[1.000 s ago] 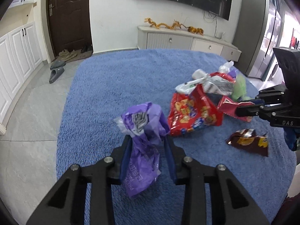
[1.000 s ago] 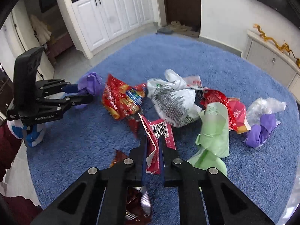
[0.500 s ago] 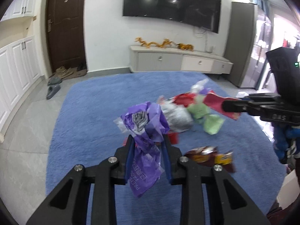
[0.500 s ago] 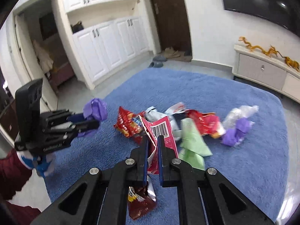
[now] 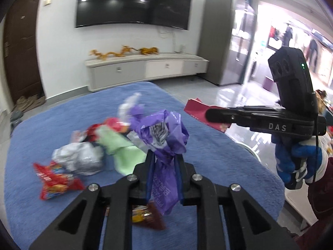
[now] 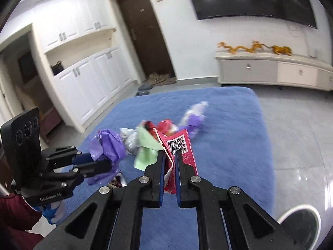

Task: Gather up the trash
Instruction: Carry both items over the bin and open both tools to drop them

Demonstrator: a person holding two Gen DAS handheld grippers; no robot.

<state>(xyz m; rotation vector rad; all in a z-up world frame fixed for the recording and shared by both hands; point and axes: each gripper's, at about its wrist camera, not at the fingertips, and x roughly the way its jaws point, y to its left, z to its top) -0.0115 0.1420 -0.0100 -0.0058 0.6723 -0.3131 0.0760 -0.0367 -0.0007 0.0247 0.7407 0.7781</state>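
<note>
My left gripper [image 5: 164,156] is shut on a crumpled purple plastic bag [image 5: 164,133] and holds it above the blue rug [image 5: 208,158]. My right gripper [image 6: 169,156] is shut on a torn red wrapper with a barcode [image 6: 179,145], also lifted. Each gripper shows in the other's view: the right one [image 5: 210,114] with the red wrapper [image 5: 195,110], the left one [image 6: 100,162] with the purple bag [image 6: 110,143]. On the rug lie a light green bag [image 5: 122,150], a silver bag [image 5: 81,158], a red snack bag [image 5: 56,181] and a brown wrapper [image 5: 147,216].
A white bin with a dark inside [image 6: 301,227] stands off the rug at the lower right of the right wrist view. A low TV cabinet [image 5: 145,70] lines the far wall. White cupboards [image 6: 93,87] and a dark door [image 6: 143,35] are to the left. Grey tile floor surrounds the rug.
Both grippers have risen and swung to the right with their trash held. The trash pile on the rug now sits farther off and lower left in view.
</note>
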